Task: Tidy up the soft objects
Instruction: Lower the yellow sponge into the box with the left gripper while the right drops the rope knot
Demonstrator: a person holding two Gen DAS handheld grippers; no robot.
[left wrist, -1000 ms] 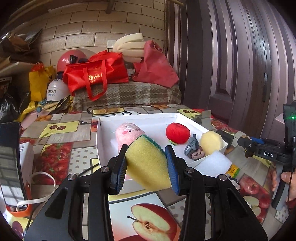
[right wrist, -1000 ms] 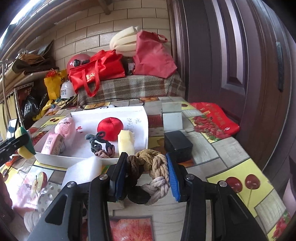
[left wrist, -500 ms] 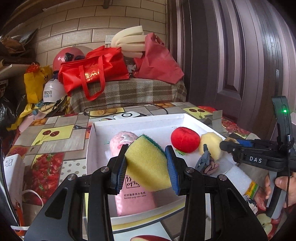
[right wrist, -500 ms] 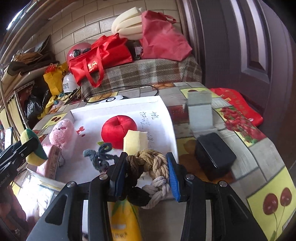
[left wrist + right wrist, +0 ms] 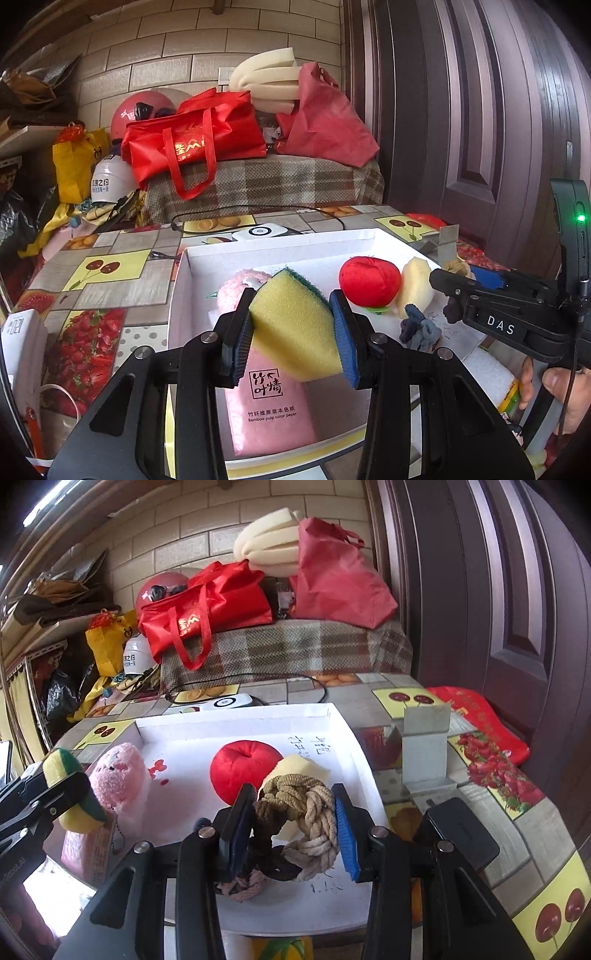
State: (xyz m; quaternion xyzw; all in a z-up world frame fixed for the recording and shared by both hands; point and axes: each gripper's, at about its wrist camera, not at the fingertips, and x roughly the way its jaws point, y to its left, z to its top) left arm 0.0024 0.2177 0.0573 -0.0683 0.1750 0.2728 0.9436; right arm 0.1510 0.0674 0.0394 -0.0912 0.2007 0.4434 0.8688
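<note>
Sponge is gripped by left tool, rope knot by right tool, above tray; early release risks bouncing out.

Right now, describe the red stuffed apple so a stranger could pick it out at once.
Find the white shallow box on the fruit-patterned tablecloth. Inside it, toward the middle, the red stuffed apple sits beside a pale yellow sponge block. It is the only shiny, round, bright red thing there, with a dimple on top; the fluffy toy further left is pink.
</note>
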